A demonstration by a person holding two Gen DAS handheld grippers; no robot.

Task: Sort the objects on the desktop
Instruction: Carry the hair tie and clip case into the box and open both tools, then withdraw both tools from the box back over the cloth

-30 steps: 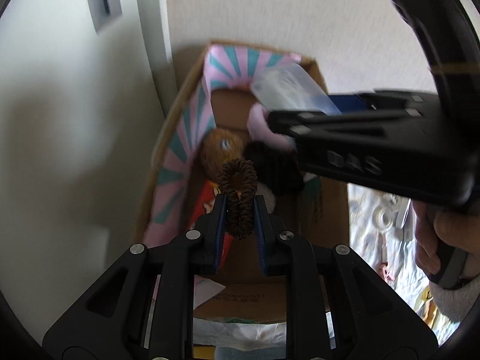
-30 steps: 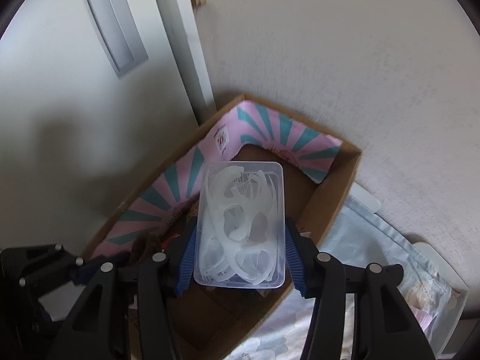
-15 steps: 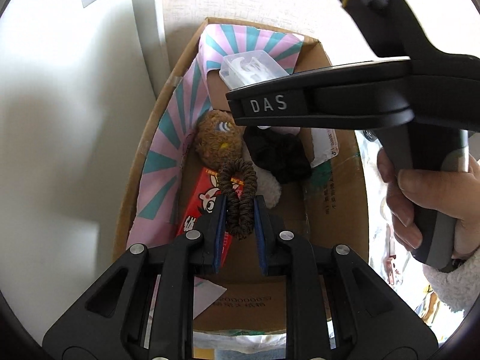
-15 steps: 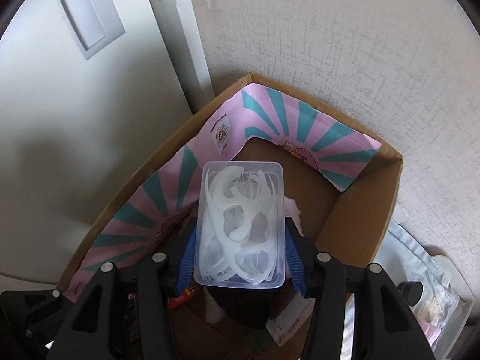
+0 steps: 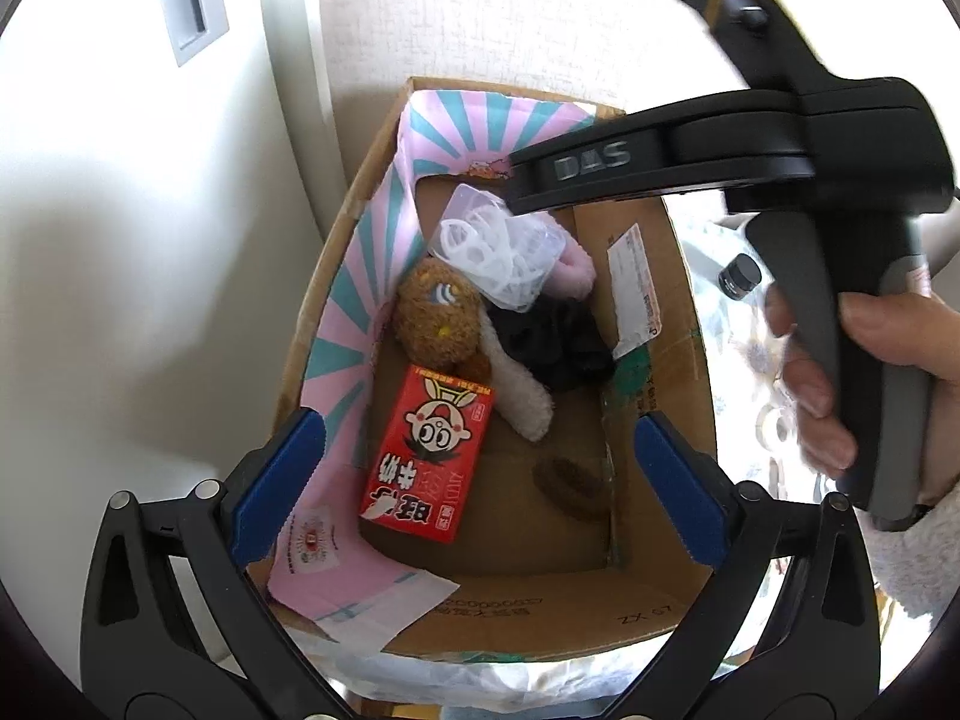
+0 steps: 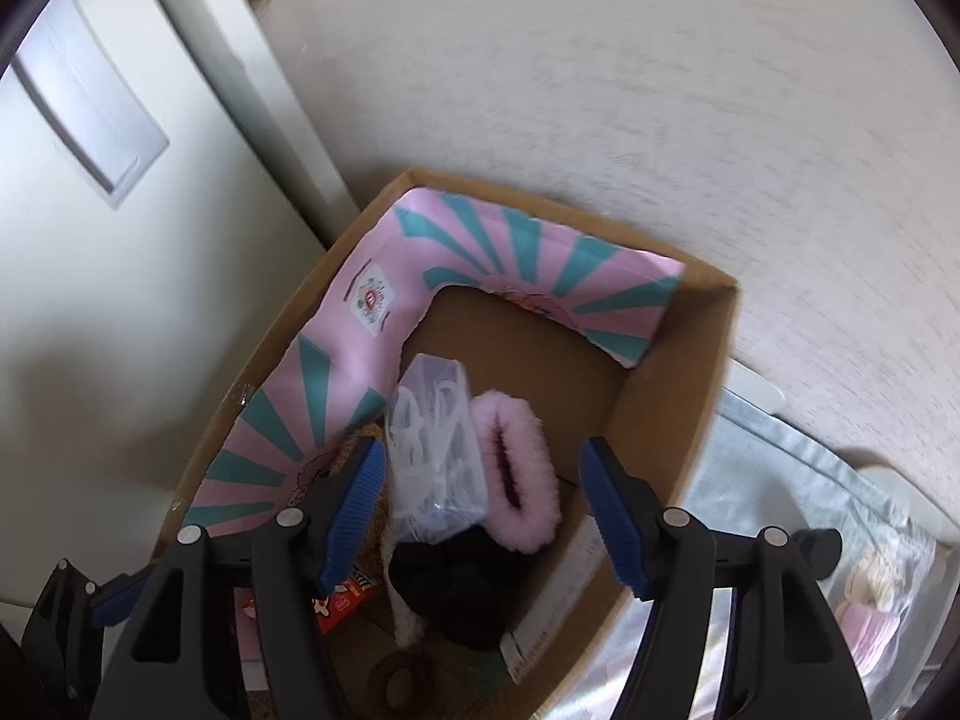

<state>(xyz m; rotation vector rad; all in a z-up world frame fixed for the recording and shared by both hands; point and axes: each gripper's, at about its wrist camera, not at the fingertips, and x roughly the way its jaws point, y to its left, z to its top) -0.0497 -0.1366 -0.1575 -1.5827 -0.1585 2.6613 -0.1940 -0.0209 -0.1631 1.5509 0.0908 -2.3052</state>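
My left gripper (image 5: 474, 486) hangs over the near end of the cardboard box (image 5: 672, 324), its jaws opening wide with nothing between the blue pads (image 5: 279, 480). Below it on the box floor lies the brown hair tie (image 5: 570, 483), free of my grip, blurred, just right of the red snack carton (image 5: 429, 456). Past the carton sit a brown plush ball (image 5: 435, 324), a cream furry strip (image 5: 519, 387) and a black scrunchie (image 5: 555, 339), all crowded together.

My right gripper (image 6: 480, 516) is over the far half of the box, jaws opening too; the clear case (image 6: 435, 453) of white picks is below and between the fingers, but the pads do not press it. The case lies tilted on the pile, leaning against the pink fluffy scrunchie (image 6: 519, 471) on its right and near the pink-and-teal striped paper (image 6: 336, 384) lining the box's left and far walls. My right hand (image 5: 840, 378) holds that gripper's handle beside the box's right wall.

Beyond the box rise a textured wall (image 6: 600, 90) and a pale door frame (image 6: 210, 60)
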